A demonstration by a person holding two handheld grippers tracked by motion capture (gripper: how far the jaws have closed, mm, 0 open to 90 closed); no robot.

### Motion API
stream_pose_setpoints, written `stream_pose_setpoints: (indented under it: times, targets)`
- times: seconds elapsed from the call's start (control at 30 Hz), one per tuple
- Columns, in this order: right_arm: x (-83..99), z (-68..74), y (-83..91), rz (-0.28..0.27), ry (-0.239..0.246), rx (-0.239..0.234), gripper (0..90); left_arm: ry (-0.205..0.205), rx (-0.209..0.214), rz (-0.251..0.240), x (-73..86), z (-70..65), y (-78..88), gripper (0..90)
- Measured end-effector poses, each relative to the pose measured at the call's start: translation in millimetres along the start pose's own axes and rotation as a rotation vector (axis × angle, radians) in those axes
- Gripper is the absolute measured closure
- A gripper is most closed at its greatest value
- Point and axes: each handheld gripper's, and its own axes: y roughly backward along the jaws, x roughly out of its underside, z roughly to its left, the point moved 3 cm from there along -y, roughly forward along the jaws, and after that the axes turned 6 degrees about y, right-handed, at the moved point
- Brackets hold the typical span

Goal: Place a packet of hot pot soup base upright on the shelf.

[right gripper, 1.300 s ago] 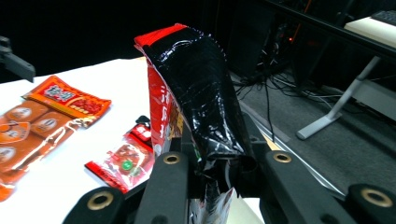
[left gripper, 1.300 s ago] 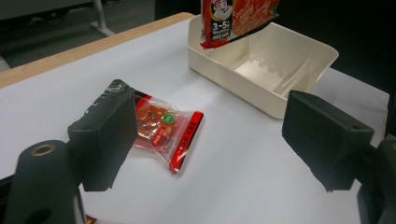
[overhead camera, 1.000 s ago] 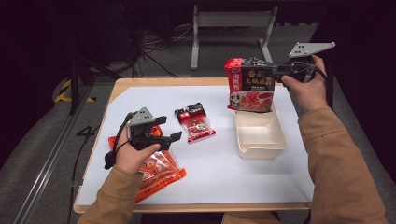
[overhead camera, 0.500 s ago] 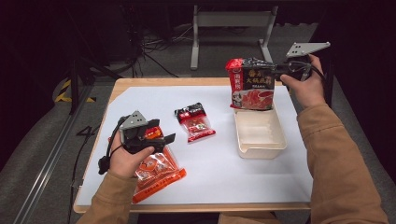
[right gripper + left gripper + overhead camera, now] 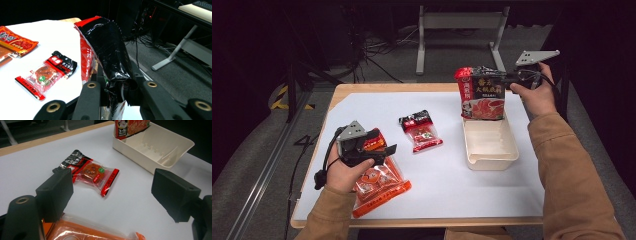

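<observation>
pouch: the big red pouch [image 5: 482, 94] looks soft, crinkly and slippery, bottom edge in the cream tray [image 5: 490, 159]
hold: right gripper [image 5: 511, 78] clamps its upper side edge
left gripper [image 5: 379, 151]: released above the orange packet [image 5: 379, 186]

Small packet [image 5: 421, 131] lies left of tray [image 5: 492, 157], on table [image 5: 472, 200].

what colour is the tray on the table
Cream, plain, no pattern; the tray shows best in the high view.
</observation>
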Motion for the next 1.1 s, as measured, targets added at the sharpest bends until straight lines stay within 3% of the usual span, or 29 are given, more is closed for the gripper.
stream_pose_setpoints:
  times: [0.43,0.53,0.63,0.77,1.1]
  targets:
    - [21.4,2.6,-7.1,0.002,-0.047,0.005,74.9,-0.009,0.011,0.005,-2.5,-2.9,-3.2,18.5]
    - [24.8,4.1,-7.8,0.023,-0.054,0.000,73.7,-0.005,0.017,0.007,-2.5,-2.3,-4.4,18.5]
    - [34.0,6.0,-11.3,0.083,-0.056,0.012,73.6,-0.001,0.019,0.007,-3.2,-2.1,-5.3,18.5]
    - [43.1,5.1,-8.3,0.074,-0.082,0.020,73.3,0.000,0.026,0.011,-4.4,-3.9,-7.3,18.4]
    - [58.6,5.6,0.0,0.121,-0.085,0.046,76.0,-0.011,0.034,0.017,-6.8,-6.2,-12.6,18.3]
